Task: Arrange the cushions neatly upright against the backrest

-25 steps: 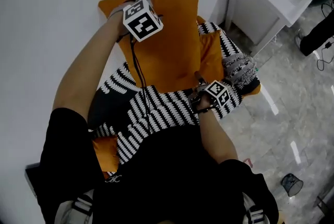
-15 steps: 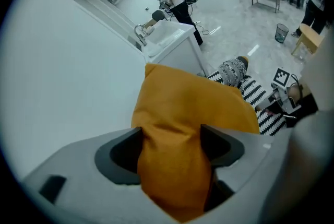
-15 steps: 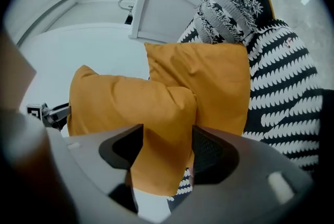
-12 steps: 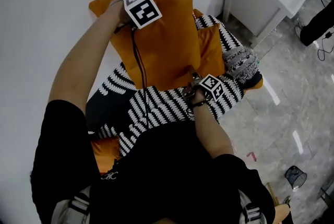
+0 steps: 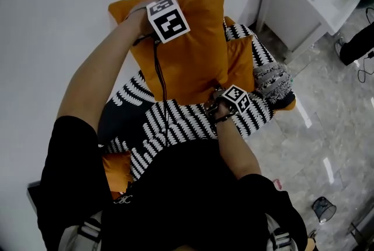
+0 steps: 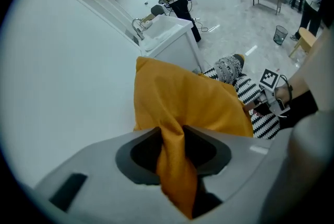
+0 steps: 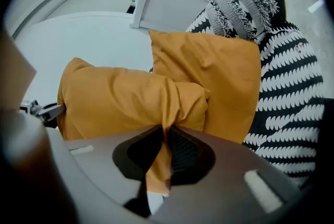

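Corners of the large orange cushion (image 5: pixel 187 51) sit in both my tongs, whose jaws have just closed on the fabric: left gripper (image 6: pixel 175 137) on its upper corner at the wall (image 5: pixel 58 10), right gripper (image 7: pixel 166 137) on its lower corner over the striped seat (image 5: pixel 187 118), its diagonal between them.

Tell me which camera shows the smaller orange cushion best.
The right gripper view: the smaller orange cushion shows most of its face there, behind the large orange cushion. The head view shows only a strip of it beside the large one. In the left gripper view I cannot tell it from the large one.
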Demonstrator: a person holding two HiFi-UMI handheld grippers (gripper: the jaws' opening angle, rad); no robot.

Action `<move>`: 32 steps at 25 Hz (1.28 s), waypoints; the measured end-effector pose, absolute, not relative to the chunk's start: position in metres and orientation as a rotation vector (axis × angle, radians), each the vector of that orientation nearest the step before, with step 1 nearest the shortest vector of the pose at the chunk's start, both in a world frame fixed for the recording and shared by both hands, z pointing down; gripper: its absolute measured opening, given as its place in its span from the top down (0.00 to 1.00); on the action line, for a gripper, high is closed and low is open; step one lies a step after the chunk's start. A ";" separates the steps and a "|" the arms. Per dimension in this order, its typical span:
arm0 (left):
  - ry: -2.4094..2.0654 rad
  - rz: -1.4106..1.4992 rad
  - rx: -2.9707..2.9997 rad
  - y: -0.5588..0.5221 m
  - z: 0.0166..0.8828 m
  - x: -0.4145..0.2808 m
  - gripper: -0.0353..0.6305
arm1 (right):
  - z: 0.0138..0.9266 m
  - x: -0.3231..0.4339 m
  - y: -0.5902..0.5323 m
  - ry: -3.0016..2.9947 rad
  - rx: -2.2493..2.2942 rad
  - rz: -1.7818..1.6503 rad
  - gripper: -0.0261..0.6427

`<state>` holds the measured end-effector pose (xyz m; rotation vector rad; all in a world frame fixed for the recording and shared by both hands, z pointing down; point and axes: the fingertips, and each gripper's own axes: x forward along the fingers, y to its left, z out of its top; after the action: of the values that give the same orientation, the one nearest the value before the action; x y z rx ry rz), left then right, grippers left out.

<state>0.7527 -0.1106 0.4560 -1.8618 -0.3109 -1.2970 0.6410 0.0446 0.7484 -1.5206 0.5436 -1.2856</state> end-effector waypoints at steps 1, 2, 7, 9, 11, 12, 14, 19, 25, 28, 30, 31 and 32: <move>-0.303 -1.319 -1.854 -0.111 0.454 0.747 0.75 | 0.746 0.638 0.043 0.572 -1.537 -1.298 0.90; -0.302 -1.329 -1.847 -0.110 0.451 0.742 0.78 | 0.743 0.636 0.042 0.605 -1.555 -1.311 0.93; -0.280 -1.338 -1.868 -0.110 0.426 0.723 0.83 | 0.721 0.627 0.042 0.714 -1.570 -1.333 0.93; -0.239 -1.352 -1.894 -0.115 0.415 0.709 0.84 | 0.711 0.623 0.044 0.758 -1.576 -1.330 0.93; -0.212 -1.333 -1.920 -0.116 0.406 0.696 0.85 | 0.702 0.618 0.049 0.807 -1.590 -1.323 0.93; -0.202 -1.323 -1.932 -0.116 0.403 0.691 0.86 | 0.698 0.617 0.052 0.825 -1.594 -1.317 0.93; -0.169 -1.328 -1.945 -0.119 0.398 0.676 0.87 | 0.692 0.616 0.060 0.841 -1.597 -1.299 0.93; -0.096 -1.363 -1.982 -0.129 0.388 0.636 0.91 | 0.670 0.626 0.076 0.933 -1.622 -1.267 0.93; 0.028 -1.342 -2.168 -0.130 0.364 0.583 0.92 | 0.635 0.635 0.078 1.089 -1.617 -1.248 0.94; 0.095 -1.334 -2.261 -0.133 0.349 0.545 0.92 | 0.617 0.632 0.070 1.202 -1.620 -1.248 0.94; 0.177 -1.322 -2.300 -0.141 0.340 0.514 0.92 | 0.604 0.626 0.060 1.301 -1.635 -1.257 0.94; 0.226 -1.323 -2.321 -0.145 0.339 0.498 0.92 | 0.597 0.622 0.055 1.357 -1.649 -1.260 0.94; 0.279 -1.326 -2.348 -0.149 0.338 0.481 0.92 | 0.590 0.620 0.049 1.415 -1.663 -1.261 0.94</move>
<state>0.4807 -0.1490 0.3384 -2.3478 0.2791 -1.3260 0.6196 0.0491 0.5903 -1.6635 1.4153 -1.2612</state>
